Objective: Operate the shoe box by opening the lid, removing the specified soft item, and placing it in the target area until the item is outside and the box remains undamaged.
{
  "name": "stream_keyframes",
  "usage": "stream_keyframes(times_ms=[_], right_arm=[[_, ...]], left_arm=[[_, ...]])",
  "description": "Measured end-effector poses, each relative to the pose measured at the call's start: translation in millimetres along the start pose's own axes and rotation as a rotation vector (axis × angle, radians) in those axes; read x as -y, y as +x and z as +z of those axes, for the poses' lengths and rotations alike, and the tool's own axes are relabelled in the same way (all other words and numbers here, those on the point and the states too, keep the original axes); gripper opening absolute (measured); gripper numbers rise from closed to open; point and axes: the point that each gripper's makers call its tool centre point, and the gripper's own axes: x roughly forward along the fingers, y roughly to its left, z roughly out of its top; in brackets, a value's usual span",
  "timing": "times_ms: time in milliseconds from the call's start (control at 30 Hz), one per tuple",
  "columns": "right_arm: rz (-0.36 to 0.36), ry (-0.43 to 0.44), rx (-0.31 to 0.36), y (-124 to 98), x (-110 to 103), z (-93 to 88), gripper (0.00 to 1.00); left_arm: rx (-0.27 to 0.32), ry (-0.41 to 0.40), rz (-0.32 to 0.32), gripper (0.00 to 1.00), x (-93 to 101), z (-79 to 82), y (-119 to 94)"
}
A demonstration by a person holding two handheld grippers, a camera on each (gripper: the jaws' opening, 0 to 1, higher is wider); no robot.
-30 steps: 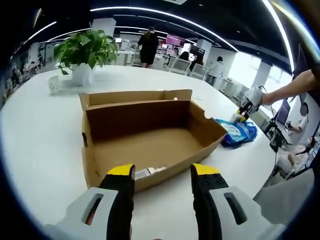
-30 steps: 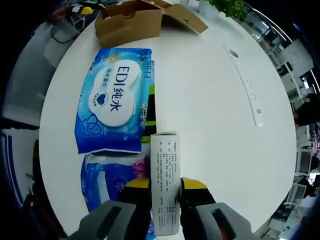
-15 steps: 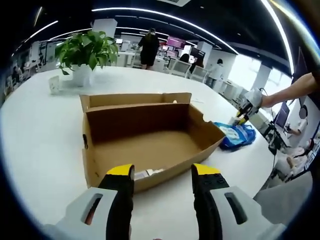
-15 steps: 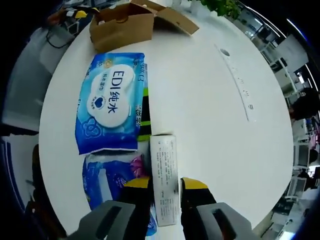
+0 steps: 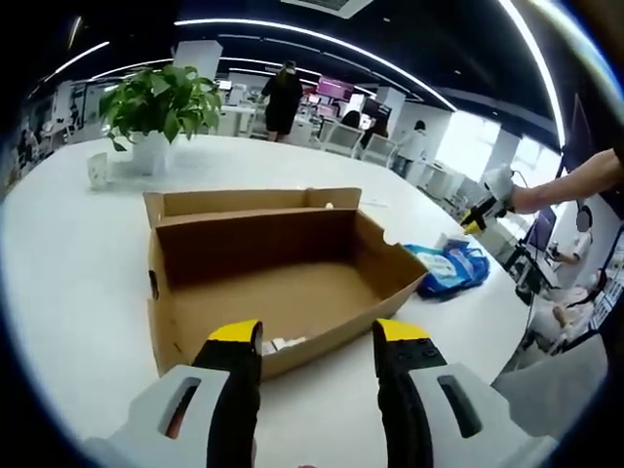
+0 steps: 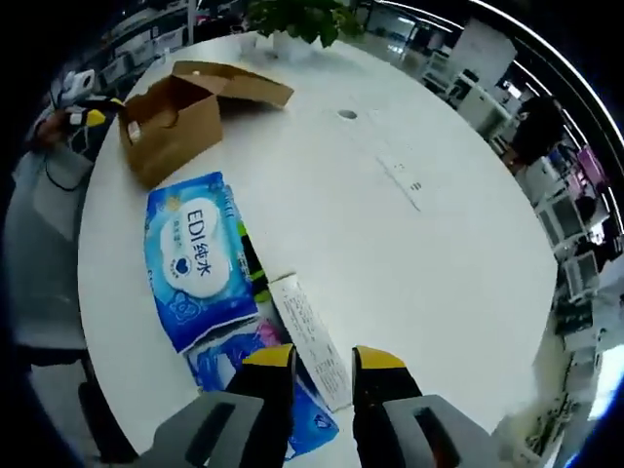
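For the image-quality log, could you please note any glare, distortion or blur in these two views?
Left gripper view: curved ceiling light strips glare, fisheye bows the round white table, open brown cardboard shoe box sharp. Right gripper view: even light, blue wet-wipe pack legible, edges smeared.

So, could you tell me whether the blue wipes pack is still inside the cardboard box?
No, the blue wipes pack lies on the white table, apart from the cardboard box.
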Motion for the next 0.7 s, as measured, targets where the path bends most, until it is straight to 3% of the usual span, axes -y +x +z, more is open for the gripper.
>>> stream_keyframes(times_ms=[200, 433, 700], right_arm=[[-0.005, 0.131, 0.129, -22, -23, 20.5, 0.2], [0.0, 0.137, 0.167, -29, -47, 32.5, 0.22], [0.062, 0.119, 0.226, -24, -103, 62.9, 0.24]], left_arm=[[0.007, 0.004, -0.012, 0.46, 2.2, 1.3, 0], [0.017, 0.013, -0.027, 0.45, 9.2, 4.2, -3], [0.024, -0.003, -0.029, 0.45, 9.3, 5.6, -3]])
